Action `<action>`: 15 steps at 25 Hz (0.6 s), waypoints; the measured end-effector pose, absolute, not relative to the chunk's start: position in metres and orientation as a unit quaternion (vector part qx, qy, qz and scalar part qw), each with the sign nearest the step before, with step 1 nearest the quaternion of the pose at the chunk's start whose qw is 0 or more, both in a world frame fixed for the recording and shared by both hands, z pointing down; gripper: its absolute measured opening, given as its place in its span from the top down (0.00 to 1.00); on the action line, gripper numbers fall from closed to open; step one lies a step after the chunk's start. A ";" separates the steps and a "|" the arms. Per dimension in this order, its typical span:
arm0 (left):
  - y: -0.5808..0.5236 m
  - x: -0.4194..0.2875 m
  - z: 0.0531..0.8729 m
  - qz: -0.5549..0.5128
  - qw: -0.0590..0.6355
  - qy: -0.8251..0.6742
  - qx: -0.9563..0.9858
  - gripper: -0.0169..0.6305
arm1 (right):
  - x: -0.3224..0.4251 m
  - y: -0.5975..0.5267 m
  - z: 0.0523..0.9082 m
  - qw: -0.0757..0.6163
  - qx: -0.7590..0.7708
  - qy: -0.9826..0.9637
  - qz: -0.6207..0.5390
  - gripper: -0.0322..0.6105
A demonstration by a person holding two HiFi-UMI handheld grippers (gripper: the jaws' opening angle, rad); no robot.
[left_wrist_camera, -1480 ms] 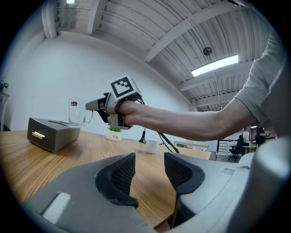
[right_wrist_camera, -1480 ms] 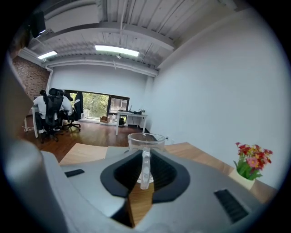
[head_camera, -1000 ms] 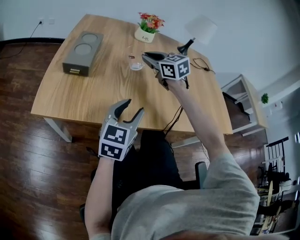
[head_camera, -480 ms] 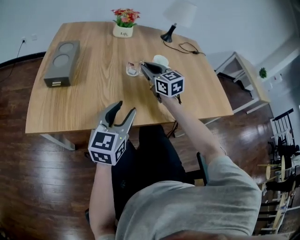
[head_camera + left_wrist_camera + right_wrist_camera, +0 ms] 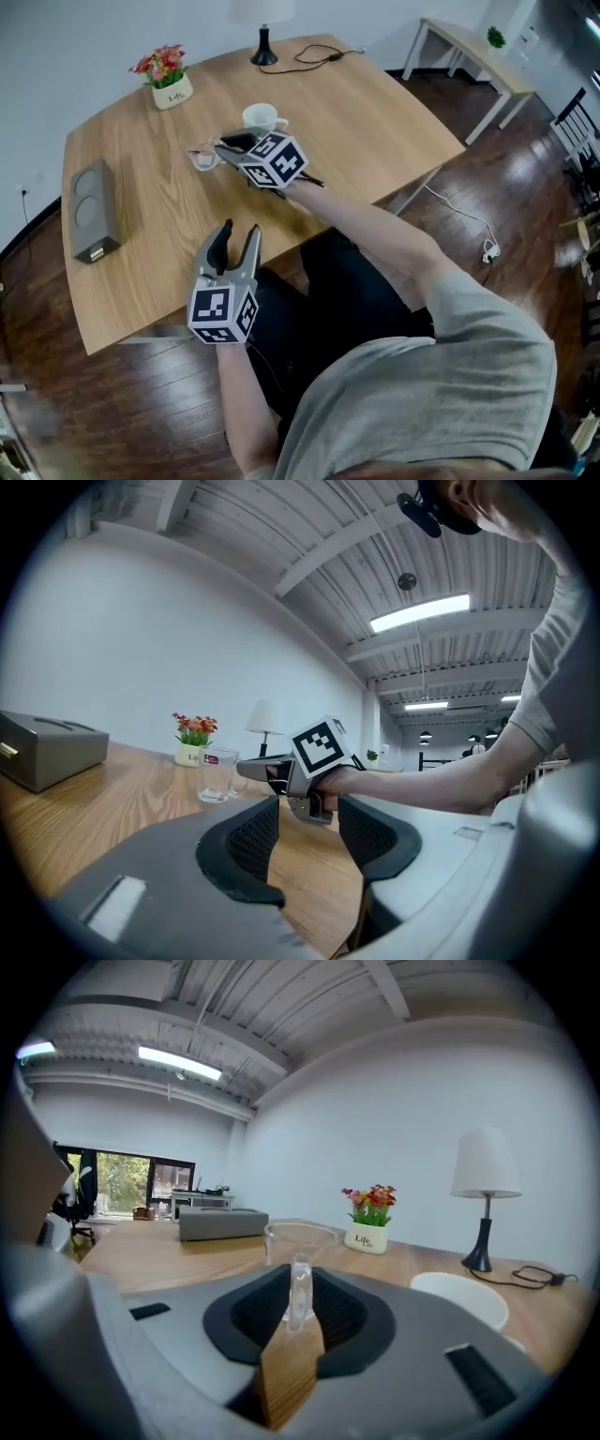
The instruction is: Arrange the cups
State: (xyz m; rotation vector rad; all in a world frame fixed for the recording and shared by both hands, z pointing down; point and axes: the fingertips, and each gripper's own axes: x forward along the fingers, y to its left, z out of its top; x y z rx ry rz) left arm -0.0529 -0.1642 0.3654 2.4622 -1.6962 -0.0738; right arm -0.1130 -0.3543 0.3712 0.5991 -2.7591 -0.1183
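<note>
A clear glass cup (image 5: pixel 202 157) stands on the wooden table (image 5: pixel 141 253), left of a white cup (image 5: pixel 261 117). My right gripper (image 5: pixel 223 145) reaches level to the glass. In the right gripper view the glass's handle (image 5: pixel 298 1296) stands between the jaws, which have just been opening, with a thin gap on each side. My left gripper (image 5: pixel 234 232) hovers open and empty over the table's near edge. From the left gripper view (image 5: pixel 307 829) I see the glass cup (image 5: pixel 217 775) and the right gripper's marker cube (image 5: pixel 323 750) ahead.
A grey box (image 5: pixel 89 211) lies at the table's left edge. A flower pot (image 5: pixel 167 82) and a lamp base (image 5: pixel 264 52) with its cable stand at the far side. A small white side table (image 5: pixel 469 42) is beyond, on dark wood floor.
The head camera has swung, so the table looks turned. My right gripper has sunk toward the tabletop with the glass at its tips. The left gripper has drifted a little along the near edge.
</note>
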 end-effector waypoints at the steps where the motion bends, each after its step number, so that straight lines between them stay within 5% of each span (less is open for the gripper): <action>1: -0.167 -0.050 0.365 -0.023 0.075 -0.563 0.823 0.66 | -0.106 -0.350 0.370 0.159 0.206 -0.965 -0.039 0.81; 15: -0.187 -0.031 0.377 0.053 0.081 -0.558 0.824 0.66 | 0.047 -0.257 0.354 0.037 0.145 -0.989 0.009 0.84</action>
